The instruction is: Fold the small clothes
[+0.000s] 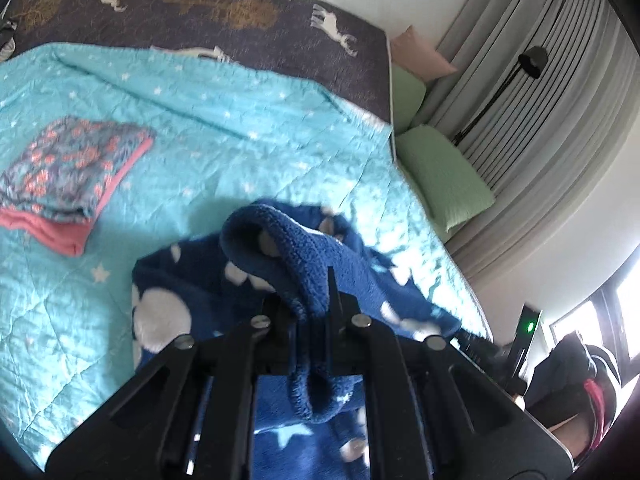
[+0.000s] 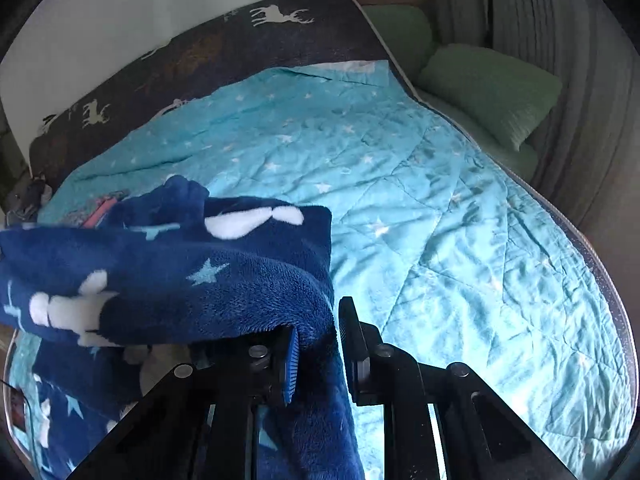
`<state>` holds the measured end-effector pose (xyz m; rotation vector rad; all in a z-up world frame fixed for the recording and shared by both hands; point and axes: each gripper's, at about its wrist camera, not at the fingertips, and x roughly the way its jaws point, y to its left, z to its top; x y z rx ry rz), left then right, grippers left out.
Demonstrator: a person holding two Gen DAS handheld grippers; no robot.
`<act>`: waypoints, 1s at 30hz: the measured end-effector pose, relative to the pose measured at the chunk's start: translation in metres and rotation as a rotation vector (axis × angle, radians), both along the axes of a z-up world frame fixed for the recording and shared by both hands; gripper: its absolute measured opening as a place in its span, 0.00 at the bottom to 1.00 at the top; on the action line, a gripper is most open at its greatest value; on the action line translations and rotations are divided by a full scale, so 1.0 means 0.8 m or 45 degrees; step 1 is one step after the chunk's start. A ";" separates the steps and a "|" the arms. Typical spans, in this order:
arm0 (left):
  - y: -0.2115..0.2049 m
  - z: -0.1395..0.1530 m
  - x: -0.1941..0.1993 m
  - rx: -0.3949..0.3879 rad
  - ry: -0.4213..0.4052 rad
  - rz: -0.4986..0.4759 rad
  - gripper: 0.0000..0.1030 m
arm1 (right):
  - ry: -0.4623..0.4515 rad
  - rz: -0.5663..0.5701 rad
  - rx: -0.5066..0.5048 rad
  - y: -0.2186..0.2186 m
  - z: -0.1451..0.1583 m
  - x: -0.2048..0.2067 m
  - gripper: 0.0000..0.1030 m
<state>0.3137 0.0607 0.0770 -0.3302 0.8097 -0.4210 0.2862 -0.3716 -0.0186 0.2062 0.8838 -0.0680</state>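
A dark blue fleece garment (image 1: pixel 288 248) with white shapes and pale stars lies bunched on the turquoise star quilt (image 1: pixel 240 140). My left gripper (image 1: pixel 316 292) is shut on a thick rolled edge of it, which loops up over the fingers and hangs down between the arms. In the right wrist view the same fleece garment (image 2: pixel 180 264) stretches off to the left, lifted above the quilt (image 2: pixel 440 220). My right gripper (image 2: pixel 318 328) is shut on another edge, and the cloth fills the gap between its blue pad (image 2: pixel 292 356) and the other finger.
A folded floral garment (image 1: pixel 68 176) with a pink border rests on the quilt at the left. A dark deer-print blanket (image 1: pixel 200 12) covers the far end of the bed. Green pillows (image 1: pixel 444 176), a black lamp (image 1: pixel 528 64) and grey curtains (image 1: pixel 552 92) stand along the right side.
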 end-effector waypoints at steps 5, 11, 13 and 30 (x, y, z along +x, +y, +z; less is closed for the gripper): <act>-0.006 0.037 -0.011 -0.019 -0.091 -0.027 0.10 | -0.015 -0.009 -0.035 0.009 0.003 -0.022 0.22; -0.018 0.043 -0.010 0.068 -0.107 -0.040 0.10 | -0.093 0.360 0.059 0.074 0.027 -0.071 0.14; -0.020 0.041 -0.008 0.068 -0.090 -0.034 0.10 | -0.013 0.478 0.166 0.091 0.017 -0.058 0.11; -0.015 0.019 -0.027 0.131 -0.091 -0.052 0.11 | 0.107 -0.060 0.278 -0.002 -0.038 -0.008 0.12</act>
